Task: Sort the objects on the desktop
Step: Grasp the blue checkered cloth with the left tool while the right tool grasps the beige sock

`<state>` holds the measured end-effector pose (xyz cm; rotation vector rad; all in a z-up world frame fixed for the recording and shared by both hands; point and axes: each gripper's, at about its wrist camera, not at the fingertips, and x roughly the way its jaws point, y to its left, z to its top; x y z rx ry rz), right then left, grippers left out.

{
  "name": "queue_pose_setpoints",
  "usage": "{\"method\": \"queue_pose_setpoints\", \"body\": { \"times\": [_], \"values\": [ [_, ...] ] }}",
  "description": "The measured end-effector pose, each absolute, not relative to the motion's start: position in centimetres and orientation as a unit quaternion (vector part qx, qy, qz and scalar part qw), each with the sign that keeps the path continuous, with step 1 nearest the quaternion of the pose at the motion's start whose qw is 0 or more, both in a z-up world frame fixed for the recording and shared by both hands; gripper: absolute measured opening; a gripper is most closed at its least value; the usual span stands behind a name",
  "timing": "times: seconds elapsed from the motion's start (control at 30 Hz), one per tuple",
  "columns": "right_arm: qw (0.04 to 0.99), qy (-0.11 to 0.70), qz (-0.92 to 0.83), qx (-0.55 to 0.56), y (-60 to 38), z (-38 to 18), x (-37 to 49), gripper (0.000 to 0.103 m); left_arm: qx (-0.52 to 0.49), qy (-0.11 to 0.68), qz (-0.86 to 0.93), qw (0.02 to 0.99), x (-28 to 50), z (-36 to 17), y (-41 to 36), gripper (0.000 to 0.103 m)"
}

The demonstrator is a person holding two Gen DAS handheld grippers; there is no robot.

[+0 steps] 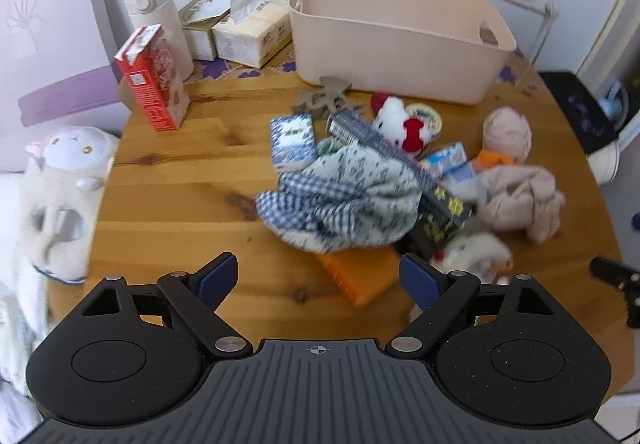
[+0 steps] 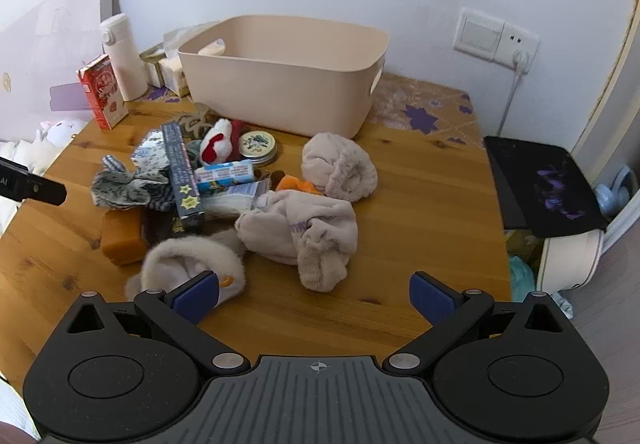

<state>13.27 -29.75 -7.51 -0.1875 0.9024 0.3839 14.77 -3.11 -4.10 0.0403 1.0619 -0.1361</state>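
Note:
A heap of small things lies mid-table: a blue checked cloth (image 1: 344, 195), a long dark box (image 1: 400, 163), an orange block (image 1: 356, 276), a white and red plush (image 1: 400, 123), a round tin (image 2: 259, 146) and beige fluffy socks (image 2: 308, 232). Behind the heap stands an empty beige bin (image 1: 396, 39). My left gripper (image 1: 320, 280) hangs open above the table's near edge, just short of the cloth and the orange block. My right gripper (image 2: 316, 298) is open too, over bare wood in front of the socks. Neither holds anything.
A red carton (image 1: 154, 83), a white flask (image 1: 154, 19) and tissue boxes (image 1: 252, 31) stand at the back left. The wooden table (image 2: 432, 203) has free surface on its right side. A black stool (image 2: 540, 187) stands beyond the right edge. A wall socket (image 2: 516, 47) carries a plugged cable.

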Motion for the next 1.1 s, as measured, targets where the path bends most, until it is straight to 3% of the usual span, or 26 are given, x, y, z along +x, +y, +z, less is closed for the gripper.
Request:
{"method": "queue_pose_setpoints", "body": {
  "times": [0.8,0.87,0.9,1.1],
  "values": [
    [0.843,0.479,0.218,-0.115,-27.2,-13.1,22.1,0.103,0.027,0.556,-0.066,0.828,22.9,-10.5,-4.8,0.089],
    [0.839,0.484,0.223,-0.110,-27.2,-13.6,22.5,0.103,0.022,0.559,-0.073,0.826,23.3,-11.0,-4.8,0.086],
    [0.838,0.485,0.226,-0.110,-27.1,-13.7,22.7,0.103,0.020,0.560,-0.080,0.824,23.4,-11.1,-4.9,0.079],
    [0.829,0.495,0.242,-0.095,-27.0,-14.6,23.1,0.080,0.001,0.571,-0.116,0.813,23.7,-11.6,-5.2,0.047]
  ]
}}
